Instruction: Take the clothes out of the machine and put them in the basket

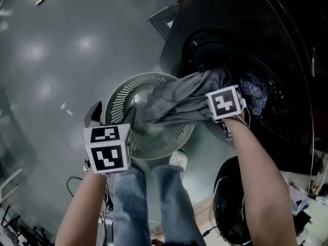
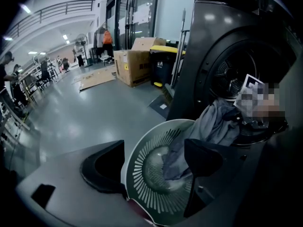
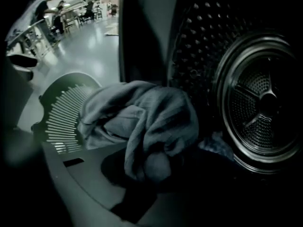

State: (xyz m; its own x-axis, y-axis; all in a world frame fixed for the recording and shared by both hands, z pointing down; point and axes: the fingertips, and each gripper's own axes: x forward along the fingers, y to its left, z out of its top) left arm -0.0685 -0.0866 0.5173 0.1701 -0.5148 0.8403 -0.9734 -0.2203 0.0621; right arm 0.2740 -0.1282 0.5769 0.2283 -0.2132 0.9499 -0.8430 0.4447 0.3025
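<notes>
Cardboard boxes (image 2: 135,65) stand on the grey floor (image 2: 80,117), just beside 1 black bin (image 2: 163,70). Flat cardboard sheets (image 2: 97,79) lie on the floor near them.

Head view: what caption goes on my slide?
Right gripper grips a grey garment stretched from the washer drum over the basket.

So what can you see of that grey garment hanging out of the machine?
The grey garment is soft, crumpled, matte fabric with deep folds. It drapes from the open machine over into the slotted basket, its lower end lying inside. The right gripper is shut on a bunched fold near the opening.
</notes>
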